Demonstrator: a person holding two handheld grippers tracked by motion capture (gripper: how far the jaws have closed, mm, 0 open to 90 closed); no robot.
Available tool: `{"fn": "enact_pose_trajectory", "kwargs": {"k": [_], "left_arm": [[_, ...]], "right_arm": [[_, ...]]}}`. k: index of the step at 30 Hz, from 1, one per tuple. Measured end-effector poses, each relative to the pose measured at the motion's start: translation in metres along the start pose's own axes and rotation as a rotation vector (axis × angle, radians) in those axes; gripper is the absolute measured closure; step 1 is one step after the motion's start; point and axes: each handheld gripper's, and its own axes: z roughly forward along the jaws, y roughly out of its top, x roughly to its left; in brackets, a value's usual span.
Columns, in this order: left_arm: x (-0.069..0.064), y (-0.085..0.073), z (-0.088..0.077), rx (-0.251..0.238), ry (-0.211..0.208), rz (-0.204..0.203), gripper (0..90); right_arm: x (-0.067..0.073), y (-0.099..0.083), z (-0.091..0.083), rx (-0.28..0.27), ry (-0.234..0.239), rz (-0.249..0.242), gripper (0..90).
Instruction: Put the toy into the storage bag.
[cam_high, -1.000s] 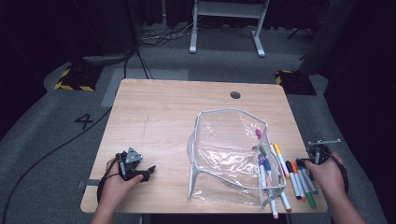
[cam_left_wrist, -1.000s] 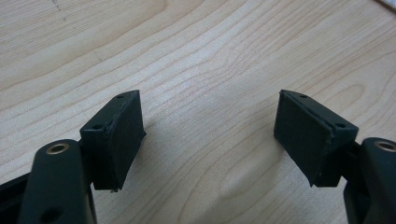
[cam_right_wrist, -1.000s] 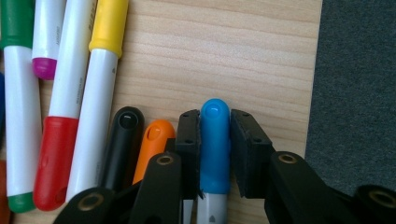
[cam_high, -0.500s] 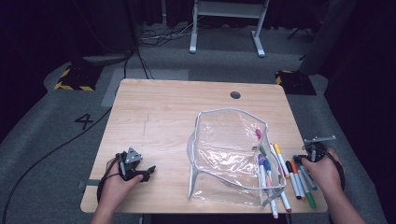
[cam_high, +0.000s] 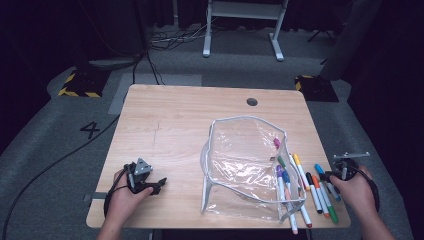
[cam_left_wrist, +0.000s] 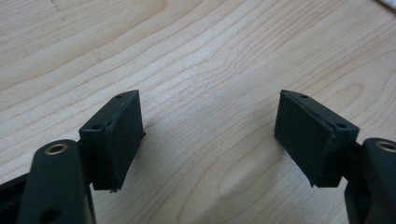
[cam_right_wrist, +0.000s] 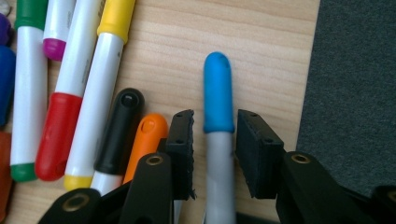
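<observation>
marker (cam_right_wrist: 218, 140): blue cap, grey barrel | right claw (cam_right_wrist: 214, 149): just opening, astride it, loose

- The left gripper (cam_high: 159, 183) is held low in the left hand (cam_high: 125, 196), whose forearm enters from the bottom edge of the high view.
- In the left gripper view, its two black jaws are seen spread wide apart, with nothing between the pads (cam_left_wrist: 125, 135).
- The right gripper (cam_high: 327, 176) is gripped by the right hand (cam_high: 356, 190), the wrist angled inward.
- In the right gripper view, its jaws have just been opening; they are set on either side of the blue-capped marker (cam_right_wrist: 218, 135), with a slim gap seen at each pad (cam_right_wrist: 184, 140), so no squeeze is applied.
</observation>
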Motion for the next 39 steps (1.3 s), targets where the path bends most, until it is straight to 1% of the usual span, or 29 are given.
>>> {"fn": "enact_pose_trajectory", "kwargs": {"k": [2, 3, 5, 6, 10, 12, 15, 19, 24, 27, 29, 30, 31, 32, 33, 34, 39], "left_arm": [[0.0, 0.0, 0.0, 0.0, -0.001, -0.001, 23.9], [0.0, 0.0, 0.0, -0.003, -0.003, -0.002, 23.8], [0.0, 0.0, 0.0, -0.004, -0.002, -0.001, 23.8], [0.0, 0.0, 0.0, -0.003, -0.003, -0.002, 23.8], [0.0, 0.0, 0.0, -0.002, -0.003, -0.003, 23.8], [0.0, 0.0, 0.0, -0.003, -0.003, -0.002, 23.8], [0.0, 0.0, 0.001, -0.004, -0.003, -0.001, 23.7], [0.0, 0.0, 0.0, -0.003, -0.002, 0.0, 23.7], [0.0, 0.0, 0.001, -0.002, -0.003, -0.003, 23.7], [0.0, 0.0, 0.001, -0.002, -0.002, -0.001, 23.6], [0.0, 0.0, 0.001, -0.003, -0.002, -0.001, 23.7], [0.0, 0.0, 0.001, -0.002, -0.002, -0.002, 23.6], [0.0, 0.0, 0.001, -0.002, -0.002, -0.002, 23.6], [0.0, 0.0, 0.001, -0.002, -0.001, -0.002, 23.6], [0.0, 0.0, 0.001, -0.002, -0.001, -0.002, 23.6], [0.0, 0.0, 0.001, -0.002, -0.001, -0.003, 23.6], [0.001, 0.002, 0.002, 0.001, 0.001, 0.012, 23.2]], "right_arm": [[-0.002, -0.003, -0.001, 0.004, 0.004, 0.008, 69.5], [-0.003, -0.006, 0.002, 0.023, 0.004, 0.009, 71.5], [-0.004, -0.007, 0.003, 0.022, -0.005, 0.014, 74.2], [-0.005, -0.006, 0.002, 0.026, -0.01, 0.006, 76.9], [-0.005, -0.004, 0.003, 0.034, -0.024, -0.01, 77.3], [-0.004, -0.003, 0.001, 0.032, -0.018, -0.007, 77.3], [-0.003, -0.001, -0.002, 0.024, -0.012, -0.015, 77.3], [0.0, 0.008, -0.019, -0.013, 0.008, -0.05, 77.4], [0.003, 0.018, -0.038, -0.045, 0.032, -0.086, 77.4], [0.005, 0.025, -0.048, -0.063, 0.042, -0.095, 77.4], [0.005, 0.027, -0.051, -0.068, 0.046, -0.097, 77.4], [0.007, 0.031, -0.058, -0.08, 0.053, -0.097, 77.4], [0.007, 0.031, -0.058, -0.08, 0.053, -0.097, 77.4], [0.008, 0.035, -0.065, -0.094, 0.06, -0.106, 77.4], [0.008, 0.035, -0.065, -0.094, 0.06, -0.106, 77.4], [0.01, 0.039, -0.073, -0.111, 0.071, -0.114, 77.4], [0.019, 0.052, -0.094, -0.155, 0.111, -0.153, 77.4]]}}
